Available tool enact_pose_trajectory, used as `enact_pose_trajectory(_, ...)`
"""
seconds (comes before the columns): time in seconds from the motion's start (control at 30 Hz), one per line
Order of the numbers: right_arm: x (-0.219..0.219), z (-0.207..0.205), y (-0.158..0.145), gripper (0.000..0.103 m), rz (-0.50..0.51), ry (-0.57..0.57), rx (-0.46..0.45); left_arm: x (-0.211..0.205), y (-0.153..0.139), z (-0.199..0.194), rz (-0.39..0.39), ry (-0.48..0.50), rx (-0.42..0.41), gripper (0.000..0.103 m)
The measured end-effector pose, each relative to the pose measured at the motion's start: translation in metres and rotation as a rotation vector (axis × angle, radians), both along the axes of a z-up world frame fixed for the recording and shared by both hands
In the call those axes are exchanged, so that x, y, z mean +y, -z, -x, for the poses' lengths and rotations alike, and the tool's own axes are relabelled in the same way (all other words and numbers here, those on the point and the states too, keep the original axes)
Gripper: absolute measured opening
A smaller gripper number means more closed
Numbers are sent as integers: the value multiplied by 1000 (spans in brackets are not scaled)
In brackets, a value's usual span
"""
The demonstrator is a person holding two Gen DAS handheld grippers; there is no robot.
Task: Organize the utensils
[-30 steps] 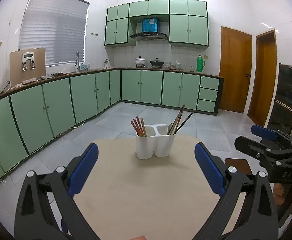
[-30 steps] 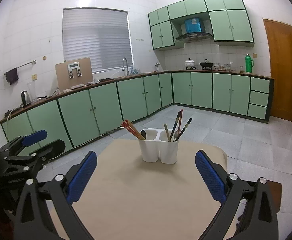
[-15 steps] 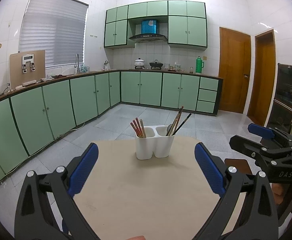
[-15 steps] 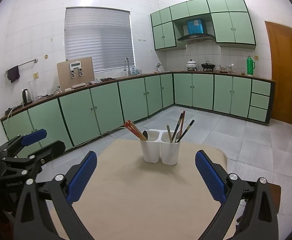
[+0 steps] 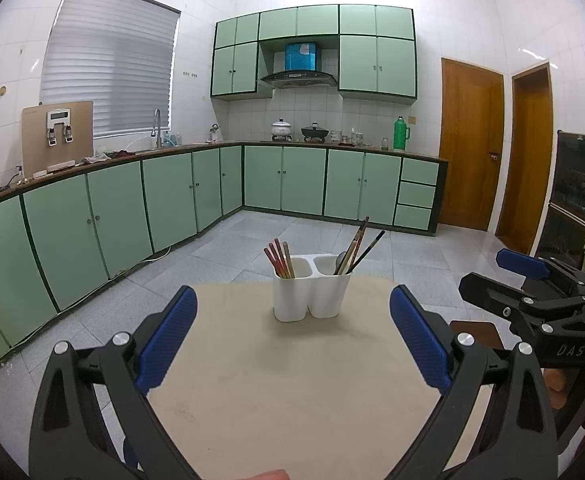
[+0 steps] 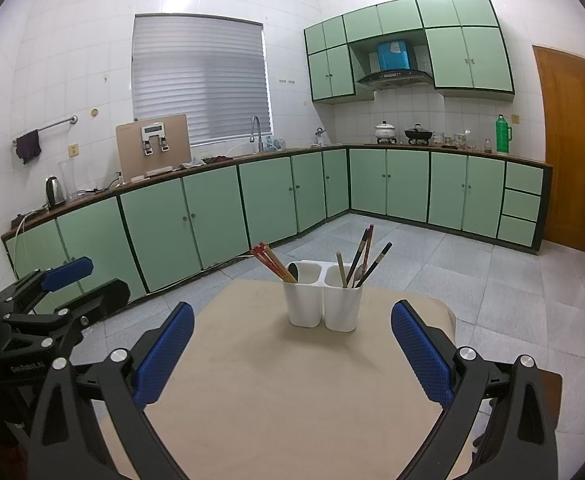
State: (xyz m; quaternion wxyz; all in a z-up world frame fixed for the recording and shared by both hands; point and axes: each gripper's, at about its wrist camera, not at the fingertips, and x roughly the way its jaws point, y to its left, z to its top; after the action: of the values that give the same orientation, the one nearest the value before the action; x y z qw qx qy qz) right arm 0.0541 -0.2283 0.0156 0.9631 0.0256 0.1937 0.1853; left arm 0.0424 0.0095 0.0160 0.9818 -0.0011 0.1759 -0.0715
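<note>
A white two-cup utensil holder (image 5: pixel 311 293) stands near the far edge of a beige table (image 5: pixel 292 380); it also shows in the right wrist view (image 6: pixel 323 301). Its left cup holds several red and wooden chopsticks (image 5: pixel 278 258). Its right cup holds dark chopsticks and a spoon (image 5: pixel 355 247). My left gripper (image 5: pixel 292 334) is open and empty, short of the holder. My right gripper (image 6: pixel 292 338) is open and empty too, and shows at the right in the left wrist view (image 5: pixel 532 300). The left gripper shows at the left in the right wrist view (image 6: pixel 52 304).
Green kitchen cabinets (image 5: pixel 164 204) run along the left and back walls. Wooden doors (image 5: pixel 472 148) stand at the right. A brown stool seat (image 5: pixel 478 334) sits past the table's right edge. The floor is grey tile (image 6: pixel 512 280).
Both views have tilted slightly up and back; the holder sits a little lower in the frames. Both grippers stay open and empty.
</note>
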Motion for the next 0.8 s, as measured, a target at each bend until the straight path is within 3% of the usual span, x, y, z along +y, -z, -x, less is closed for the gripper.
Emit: enact_pose_trajectory(0.8,1,-1,0,97,2,0,0,1,0,1,0,0,-1,94)
